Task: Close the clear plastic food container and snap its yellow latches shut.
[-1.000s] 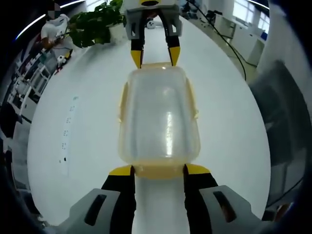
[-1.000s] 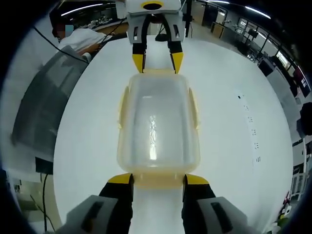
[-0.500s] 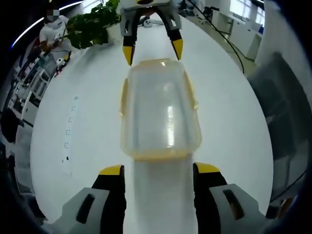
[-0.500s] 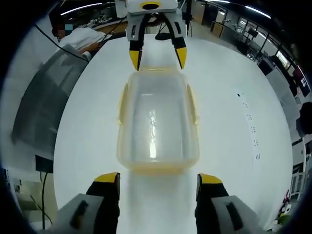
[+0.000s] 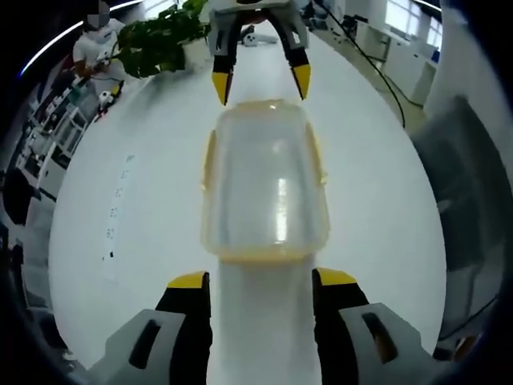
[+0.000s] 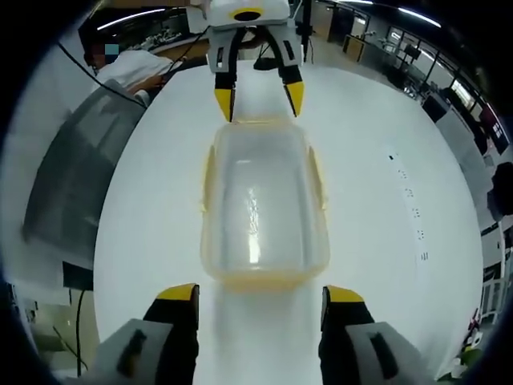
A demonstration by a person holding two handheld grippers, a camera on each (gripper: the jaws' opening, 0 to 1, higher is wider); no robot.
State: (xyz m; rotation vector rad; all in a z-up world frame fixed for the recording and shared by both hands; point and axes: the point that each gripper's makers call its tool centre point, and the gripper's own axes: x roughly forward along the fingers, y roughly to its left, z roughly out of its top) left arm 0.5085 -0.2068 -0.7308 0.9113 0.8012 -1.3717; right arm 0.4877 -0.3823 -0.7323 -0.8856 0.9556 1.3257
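Both tools, left and right, gape empty at the container ends; uneven pressing could skid it across the bench.

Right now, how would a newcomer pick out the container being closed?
On the broad white table, between the two facing grippers, lies the clear plastic food container with its lid on. Yellow latches along its edges set it apart from the otherwise bare tabletop.
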